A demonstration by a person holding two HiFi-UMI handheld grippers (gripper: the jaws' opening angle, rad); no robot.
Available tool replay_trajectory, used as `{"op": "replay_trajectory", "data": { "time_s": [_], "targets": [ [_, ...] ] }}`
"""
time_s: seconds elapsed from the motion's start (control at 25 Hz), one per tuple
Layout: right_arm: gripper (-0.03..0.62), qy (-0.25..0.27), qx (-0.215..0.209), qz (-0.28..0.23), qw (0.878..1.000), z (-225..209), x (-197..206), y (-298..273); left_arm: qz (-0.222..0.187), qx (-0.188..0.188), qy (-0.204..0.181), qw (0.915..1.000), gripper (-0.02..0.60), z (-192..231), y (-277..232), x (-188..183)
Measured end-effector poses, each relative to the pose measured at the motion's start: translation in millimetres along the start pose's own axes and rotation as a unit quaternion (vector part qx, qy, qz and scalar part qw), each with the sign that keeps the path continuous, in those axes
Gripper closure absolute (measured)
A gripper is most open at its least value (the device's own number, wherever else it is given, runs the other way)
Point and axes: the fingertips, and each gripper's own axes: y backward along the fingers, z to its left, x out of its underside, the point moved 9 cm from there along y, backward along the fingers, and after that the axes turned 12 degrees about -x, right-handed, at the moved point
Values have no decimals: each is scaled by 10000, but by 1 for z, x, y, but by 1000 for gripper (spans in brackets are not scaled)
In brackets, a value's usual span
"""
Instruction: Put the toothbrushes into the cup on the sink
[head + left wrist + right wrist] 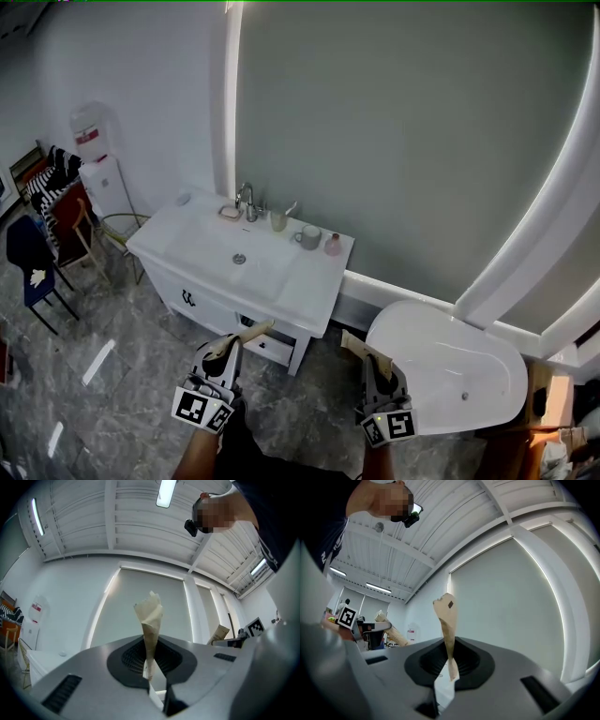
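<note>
Your left gripper: jaws clamped on a beige paper-wrapped toothbrush, tip up.
Your right gripper: jaws clamped on a second beige paper-wrapped toothbrush.
Cup: the small beige cup stands on the white sink tabletop beside the chrome tap, well apart from both grippers.

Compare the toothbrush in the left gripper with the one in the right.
The left toothbrush, in the left gripper, has a crumpled, plain tip; the right toothbrush, in the right gripper, has a flatter tip with a small dark square. In the head view, the left toothbrush slants up-right, the right toothbrush up-left. Both are beige, paper-wrapped and clamped by shut jaws.
</note>
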Motion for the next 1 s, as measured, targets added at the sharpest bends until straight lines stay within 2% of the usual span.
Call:
{"op": "replay_trajectory", "data": {
  "time_s": [0.32,0.76,1.0],
  "targets": [
    [546,68,102,214,9997,-2,7,-82,147,96,46,9998,537,69,-60,8],
    [546,141,518,223,9983,27,12,-214,141,751,148,9970,537,176,-151,-5],
    [546,188,619,179,9977,39,7,-260,126,968,217,9950,537,212,-187,-5]
  ]
}}
